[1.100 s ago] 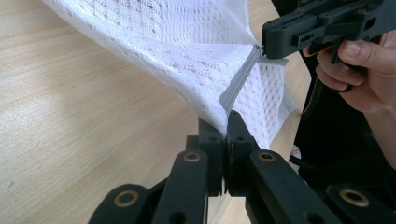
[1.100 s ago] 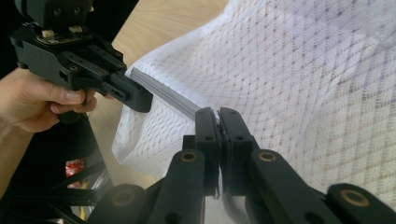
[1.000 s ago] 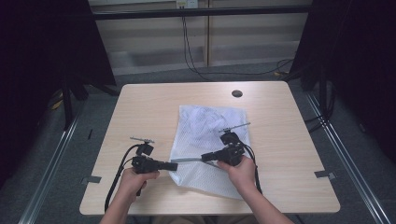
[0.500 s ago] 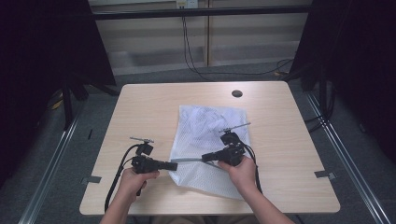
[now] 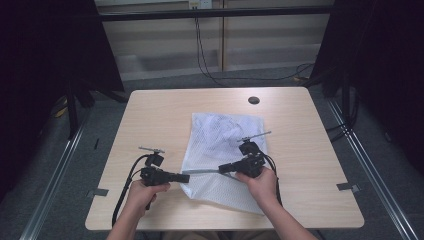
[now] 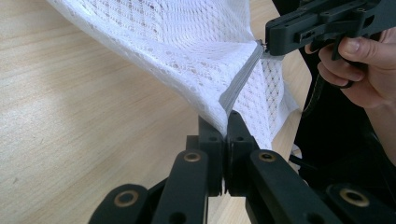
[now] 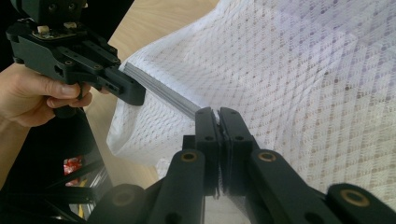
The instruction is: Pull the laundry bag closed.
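Mesh is what we hold between our two claws: a white mesh laundry bag lies on the wooden table, and its grey zipper runs taut from one claw to the other. Our left gripper has its jaws pressed together on the end of the zipper at the bag's near-left edge; in the left gripper view the white netting rises straight out of the closed tips and the grey zipper tape climbs away from them toward the other claw. Our right gripper is likewise pinched shut on the zipper, farther along the same line; in the right gripper view the zipper enters between its closed tips and stretches off to the upper left, where the left gripper bites the far end. Beyond and to the right of the right claw the bag spreads flat over the table, while the strip between the claws is lifted slightly off the wood. A round dark grommet sits well past the bag, near the far edge.
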Demonstrator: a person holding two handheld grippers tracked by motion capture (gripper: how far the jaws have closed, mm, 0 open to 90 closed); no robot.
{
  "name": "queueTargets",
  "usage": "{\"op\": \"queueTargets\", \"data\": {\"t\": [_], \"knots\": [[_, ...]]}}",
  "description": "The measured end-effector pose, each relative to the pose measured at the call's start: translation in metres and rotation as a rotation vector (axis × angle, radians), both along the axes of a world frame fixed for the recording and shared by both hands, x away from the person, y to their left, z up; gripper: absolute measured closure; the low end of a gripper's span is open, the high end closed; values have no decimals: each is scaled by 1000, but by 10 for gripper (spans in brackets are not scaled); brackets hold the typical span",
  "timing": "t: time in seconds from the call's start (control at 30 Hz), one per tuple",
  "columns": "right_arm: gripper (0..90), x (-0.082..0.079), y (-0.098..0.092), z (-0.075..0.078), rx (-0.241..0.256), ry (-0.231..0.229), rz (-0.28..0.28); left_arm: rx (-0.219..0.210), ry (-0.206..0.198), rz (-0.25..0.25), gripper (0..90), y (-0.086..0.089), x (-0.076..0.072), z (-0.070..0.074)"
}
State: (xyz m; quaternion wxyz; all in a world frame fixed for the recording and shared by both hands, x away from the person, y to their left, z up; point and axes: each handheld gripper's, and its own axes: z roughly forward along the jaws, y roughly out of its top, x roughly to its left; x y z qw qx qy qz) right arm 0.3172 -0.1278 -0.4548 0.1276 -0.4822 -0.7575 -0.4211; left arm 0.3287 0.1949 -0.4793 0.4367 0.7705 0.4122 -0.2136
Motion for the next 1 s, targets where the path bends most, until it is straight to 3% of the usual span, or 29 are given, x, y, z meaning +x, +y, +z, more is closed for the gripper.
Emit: {"op": "queueTargets", "data": {"t": [1.0], "knots": [[869,-2,-7,-3,0,4,-1,-12,-1,-3,885,1,-3,3]]}}
